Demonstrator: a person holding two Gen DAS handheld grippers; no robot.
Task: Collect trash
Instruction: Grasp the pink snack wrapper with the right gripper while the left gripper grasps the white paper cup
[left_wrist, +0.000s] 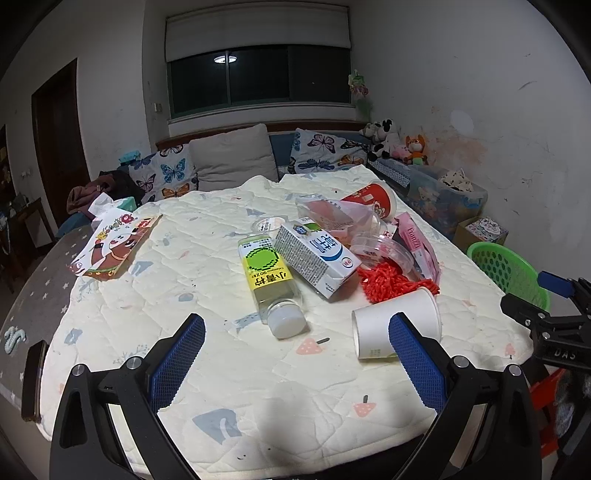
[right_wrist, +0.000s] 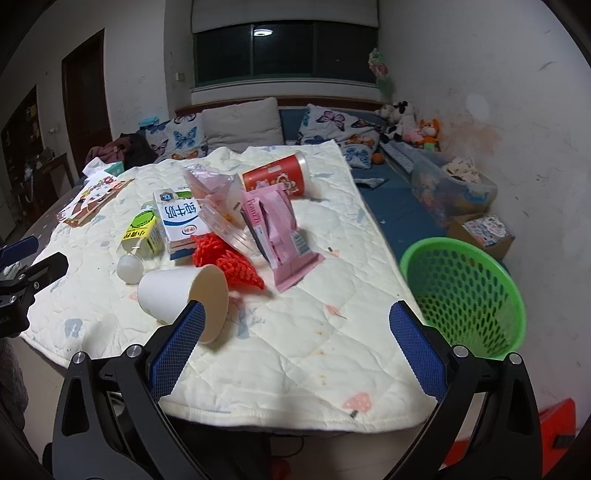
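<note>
Bedroom clutter fills the background, and a quilted cream mat (left_wrist: 207, 369) spreads across the middle of both views with the trash heaped at its centre. Nearest lies one white paper cup (right_wrist: 177, 291) on its side, likely light and easily crushed, best pinched gently across the wall near its rim. Behind it sit one bottle (left_wrist: 271, 284) with a yellow label, probably smooth and prone to rolling, one stiff milk carton (left_wrist: 317, 254), one red mesh scrap (right_wrist: 229, 262), one limp pink wrapper (right_wrist: 280, 236), one red cup (right_wrist: 277, 177) and some crumpled clear plastic. One green basket (right_wrist: 480, 266) stands at right of the right wrist view, beside the mat. Left gripper (left_wrist: 295, 350) and right gripper (right_wrist: 295, 343) both hold their jaws wide apart, empty.
</note>
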